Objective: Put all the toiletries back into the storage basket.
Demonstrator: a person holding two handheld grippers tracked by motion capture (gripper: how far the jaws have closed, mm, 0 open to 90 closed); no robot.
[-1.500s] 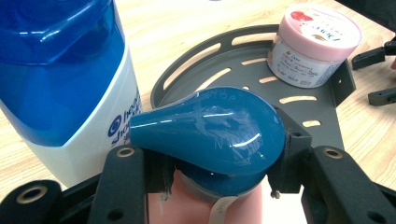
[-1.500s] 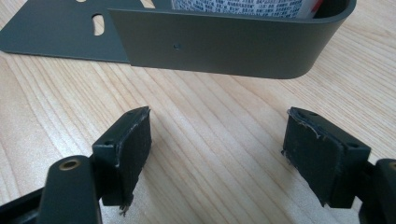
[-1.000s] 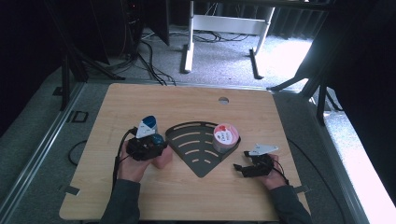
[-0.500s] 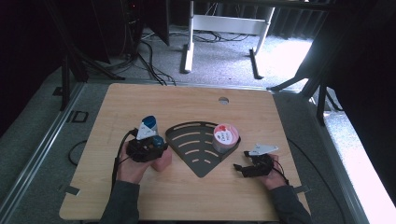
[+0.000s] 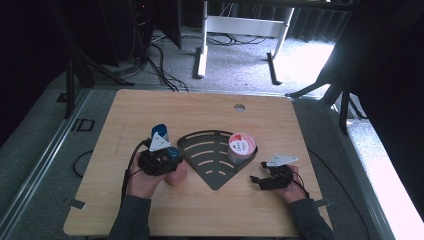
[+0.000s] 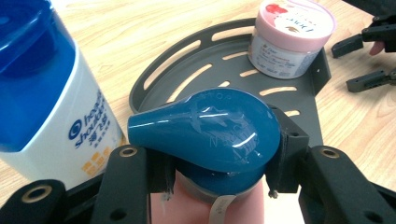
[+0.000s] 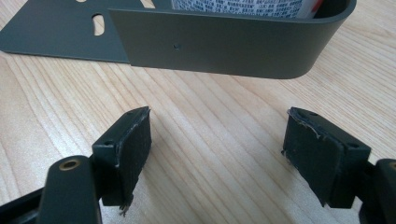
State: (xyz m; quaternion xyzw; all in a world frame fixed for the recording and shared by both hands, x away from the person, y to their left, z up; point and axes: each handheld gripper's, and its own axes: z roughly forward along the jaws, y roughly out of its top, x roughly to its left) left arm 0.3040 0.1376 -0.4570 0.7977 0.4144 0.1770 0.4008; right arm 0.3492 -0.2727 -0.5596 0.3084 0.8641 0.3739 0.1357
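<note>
The left gripper [image 6: 210, 186] pinches a pink bottle's glossy teal cap [image 6: 205, 130] beside a "head & shoulders" bottle [image 6: 46, 93]. The right gripper [image 7: 217, 154] is spread over woodgrain.

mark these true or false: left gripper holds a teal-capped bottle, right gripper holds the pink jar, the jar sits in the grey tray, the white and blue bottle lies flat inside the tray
1. The left gripper holds a teal-capped bottle. True.
2. The right gripper holds the pink jar. False: its jaws stand open over bare table, with nothing between them.
3. The jar sits in the grey tray. True, at the tray's right corner.
4. The white and blue bottle lies flat inside the tray. False: it stands upright on the table, left of the tray.
</note>
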